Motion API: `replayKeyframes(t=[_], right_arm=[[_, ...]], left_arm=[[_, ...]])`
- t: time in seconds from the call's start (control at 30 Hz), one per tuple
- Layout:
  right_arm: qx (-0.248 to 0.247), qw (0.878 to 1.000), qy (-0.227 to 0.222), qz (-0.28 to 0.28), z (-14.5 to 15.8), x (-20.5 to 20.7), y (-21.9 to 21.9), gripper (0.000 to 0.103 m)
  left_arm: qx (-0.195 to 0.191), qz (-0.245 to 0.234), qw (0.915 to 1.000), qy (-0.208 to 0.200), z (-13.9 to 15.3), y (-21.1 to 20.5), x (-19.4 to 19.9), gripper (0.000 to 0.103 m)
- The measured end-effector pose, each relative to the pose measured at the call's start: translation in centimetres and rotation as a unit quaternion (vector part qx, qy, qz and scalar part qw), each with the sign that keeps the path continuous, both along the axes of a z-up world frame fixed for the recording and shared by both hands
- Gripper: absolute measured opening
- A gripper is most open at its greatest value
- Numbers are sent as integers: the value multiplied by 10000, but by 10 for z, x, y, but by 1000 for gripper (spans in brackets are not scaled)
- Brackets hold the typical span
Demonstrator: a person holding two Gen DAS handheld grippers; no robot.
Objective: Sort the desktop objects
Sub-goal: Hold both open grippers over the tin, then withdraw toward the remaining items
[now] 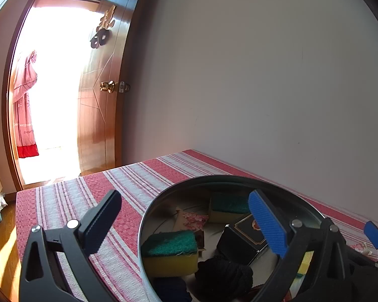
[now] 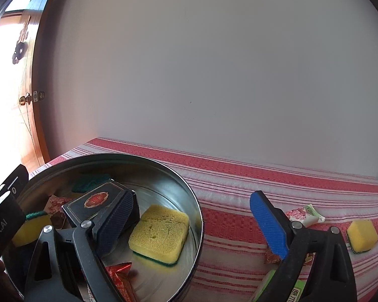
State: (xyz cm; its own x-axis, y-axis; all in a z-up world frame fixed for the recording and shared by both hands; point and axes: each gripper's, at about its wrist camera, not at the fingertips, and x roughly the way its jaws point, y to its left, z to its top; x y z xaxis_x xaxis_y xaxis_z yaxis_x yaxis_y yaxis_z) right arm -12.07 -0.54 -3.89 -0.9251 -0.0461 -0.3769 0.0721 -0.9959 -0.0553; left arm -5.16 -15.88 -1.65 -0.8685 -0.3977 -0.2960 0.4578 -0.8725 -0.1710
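A round metal tin [image 2: 197,216] stands on the red striped tablecloth [image 2: 239,176]. It holds a yellow sponge [image 2: 160,234], a black box [image 2: 95,202], a second green-topped sponge [image 1: 170,251], a pink packet [image 1: 191,220], a red wrapper [image 2: 121,274] and a dark bundle [image 1: 224,274]. My left gripper [image 1: 186,221] is open, straddling the tin's near left rim [image 1: 148,211]. My right gripper [image 2: 191,221] is open and empty, its left finger [image 2: 113,220] over the tin and its blue-padded right finger [image 2: 269,226] outside it.
Outside the tin lie a small yellow sponge [image 2: 361,235], a pink flowered packet [image 2: 305,214], a brown candy [image 2: 272,256] and a green packet [image 2: 292,289]. A white wall runs behind the table. An open wooden door [image 1: 100,95] stands at left.
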Motion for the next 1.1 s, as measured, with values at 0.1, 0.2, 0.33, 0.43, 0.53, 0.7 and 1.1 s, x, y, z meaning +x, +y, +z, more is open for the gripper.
replayKeyframes(t=[0.1, 0.2, 0.33, 0.43, 0.53, 0.7, 1.1], right_arm=[[-50, 10000, 5, -17, 1, 3, 5, 96], [-130, 9999, 20, -62, 2, 6, 9, 96], [-236, 9996, 66, -135, 2, 13, 15, 96], [-287, 9995, -16, -138, -1, 15, 20, 96], [-387, 9991, -24, -176, 0, 26, 38, 96], [-277, 9991, 41, -305, 0, 45, 72, 96], [-242, 9919, 146, -1236, 6, 80, 200, 96]], left_arm=[[-12, -3, 10000, -1, 0, 0, 0, 102], [-45, -104, 9999, 40, 1, 2, 2, 102], [-227, -226, 9995, 76, 2, 13, 6, 102], [-349, -345, 9988, 66, 3, 24, 11, 102], [-374, -498, 9980, 102, 5, 33, 18, 102], [-464, -942, 9944, 77, 6, 58, 27, 102], [-1093, -2619, 9585, -262, 8, 158, 36, 102]])
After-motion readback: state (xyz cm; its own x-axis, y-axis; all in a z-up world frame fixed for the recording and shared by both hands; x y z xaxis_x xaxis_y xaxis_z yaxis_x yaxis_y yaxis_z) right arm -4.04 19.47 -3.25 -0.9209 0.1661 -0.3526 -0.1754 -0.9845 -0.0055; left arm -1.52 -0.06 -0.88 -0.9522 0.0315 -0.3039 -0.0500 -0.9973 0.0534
